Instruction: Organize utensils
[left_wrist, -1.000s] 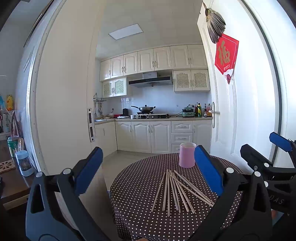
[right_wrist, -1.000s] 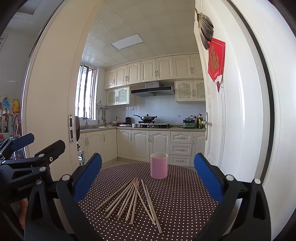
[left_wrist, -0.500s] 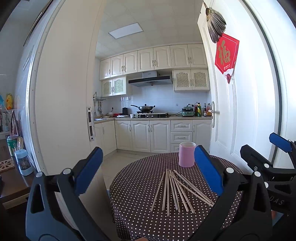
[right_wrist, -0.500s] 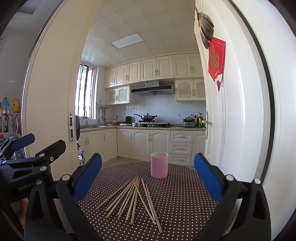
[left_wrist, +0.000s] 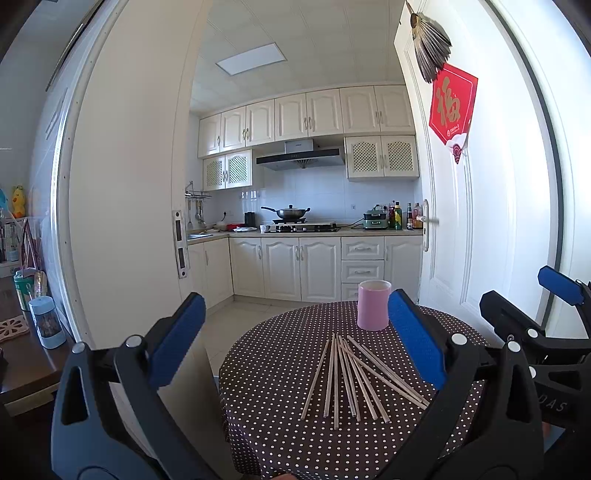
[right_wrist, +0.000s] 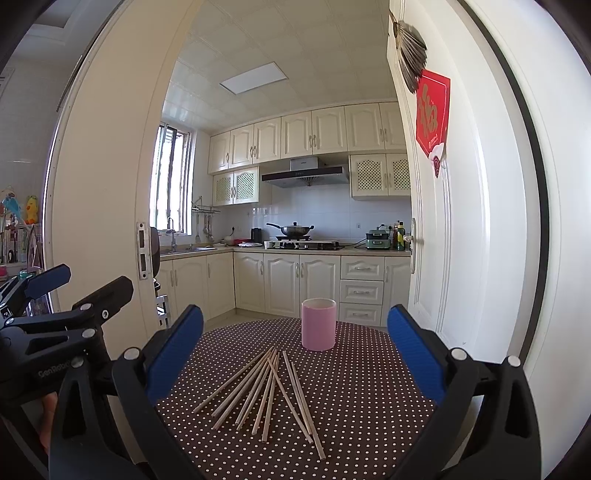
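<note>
From my left wrist, my left gripper (left_wrist: 295, 343) hangs wide apart, empty; the chopsticks (left_wrist: 354, 373) lie fanned on the dotted table (left_wrist: 266, 369), pink cup (left_wrist: 373, 309) just beyond. From my right wrist, my right gripper (right_wrist: 295, 350) gapes empty too, chopsticks (right_wrist: 269, 391) near, cup (right_wrist: 318, 329) farther.

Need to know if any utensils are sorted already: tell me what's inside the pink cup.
Nothing sticks out above the pink cylindrical cup; its interior is hidden by its rim. The wooden chopsticks all lie on the polka-dot tablecloth.
</note>
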